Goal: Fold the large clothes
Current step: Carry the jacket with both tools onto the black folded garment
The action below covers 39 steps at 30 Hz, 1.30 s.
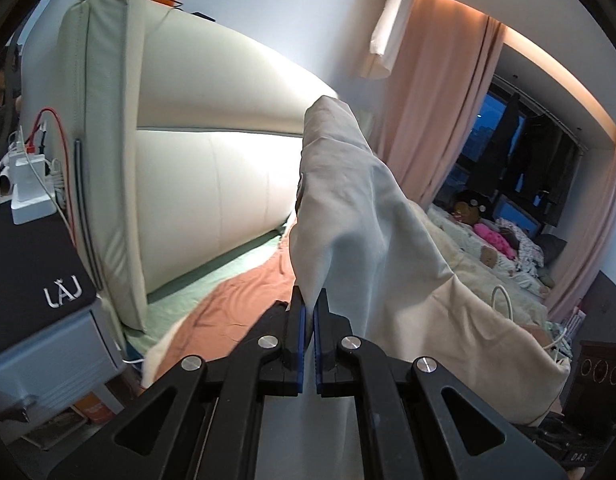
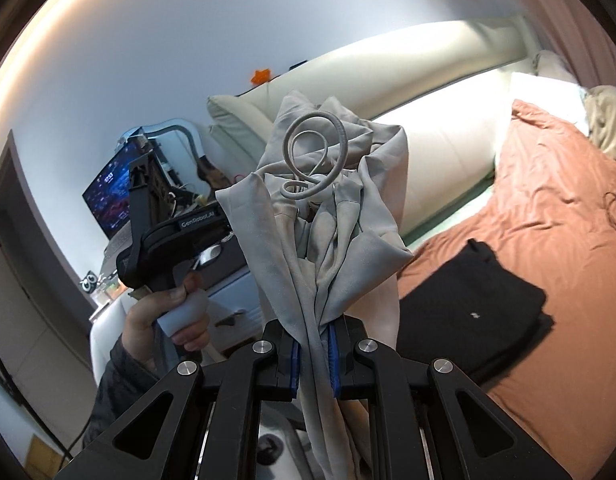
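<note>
A large light grey garment (image 1: 348, 216) hangs in the air above the bed. My left gripper (image 1: 310, 304) is shut on one edge of it, and the cloth rises past the fingers. My right gripper (image 2: 312, 336) is shut on a bunched part of the same garment (image 2: 328, 208), with a curled grey drawstring (image 2: 308, 152) sticking up. The left gripper body (image 2: 176, 236) and the hand holding it show in the right wrist view, just left of the cloth.
The bed has a rust-orange sheet (image 2: 548, 208) and a cream padded headboard (image 1: 212, 184). A folded black garment (image 2: 476, 300) lies on the sheet. A cream blanket (image 1: 484, 320) and soft toys lie to the right. A bedside cabinet (image 1: 32, 292) stands at the left.
</note>
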Each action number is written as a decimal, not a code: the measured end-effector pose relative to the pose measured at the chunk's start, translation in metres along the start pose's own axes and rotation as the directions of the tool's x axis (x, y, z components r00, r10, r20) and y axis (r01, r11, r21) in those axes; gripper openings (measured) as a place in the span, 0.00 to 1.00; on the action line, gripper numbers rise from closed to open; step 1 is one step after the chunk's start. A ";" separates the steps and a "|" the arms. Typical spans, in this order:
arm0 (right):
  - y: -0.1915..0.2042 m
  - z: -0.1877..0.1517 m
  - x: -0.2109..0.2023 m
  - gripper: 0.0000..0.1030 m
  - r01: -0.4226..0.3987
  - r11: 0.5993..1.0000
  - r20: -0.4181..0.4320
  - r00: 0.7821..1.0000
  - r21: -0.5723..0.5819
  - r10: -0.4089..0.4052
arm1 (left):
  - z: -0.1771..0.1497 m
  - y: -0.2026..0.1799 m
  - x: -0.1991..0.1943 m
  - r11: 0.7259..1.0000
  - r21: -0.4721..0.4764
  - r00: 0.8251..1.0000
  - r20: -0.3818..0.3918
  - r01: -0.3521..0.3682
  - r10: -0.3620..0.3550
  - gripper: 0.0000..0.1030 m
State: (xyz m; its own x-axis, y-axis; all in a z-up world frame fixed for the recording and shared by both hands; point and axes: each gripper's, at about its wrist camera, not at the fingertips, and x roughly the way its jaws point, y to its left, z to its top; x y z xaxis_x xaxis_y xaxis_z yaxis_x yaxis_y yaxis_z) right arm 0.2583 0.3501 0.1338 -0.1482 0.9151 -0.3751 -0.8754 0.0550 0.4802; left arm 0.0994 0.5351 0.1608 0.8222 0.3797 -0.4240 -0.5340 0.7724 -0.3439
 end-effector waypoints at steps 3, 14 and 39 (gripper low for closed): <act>-0.005 -0.001 0.026 0.12 -0.030 1.000 -0.024 0.999 0.007 0.031 | 0.004 0.011 0.014 0.999 0.012 0.999 -0.009 -0.031 0.032 0.05; -0.091 -0.010 0.091 0.12 -0.063 0.990 -0.081 0.994 0.123 0.073 | 0.013 0.008 0.139 0.998 0.033 0.992 -0.113 -0.059 0.063 0.05; -0.335 -0.096 0.124 0.12 0.113 0.873 -0.096 0.992 0.475 -0.076 | -0.090 0.030 0.258 0.973 0.126 0.904 -0.364 -0.193 0.226 0.08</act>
State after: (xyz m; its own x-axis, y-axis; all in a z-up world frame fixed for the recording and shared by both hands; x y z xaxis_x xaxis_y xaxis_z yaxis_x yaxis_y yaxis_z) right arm 0.4889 0.4064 -0.1496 -0.1254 0.8655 -0.4849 -0.5619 0.3409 0.7537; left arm 0.2778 0.6110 -0.0344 0.5508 0.3323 -0.7656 -0.6534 0.7425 -0.1477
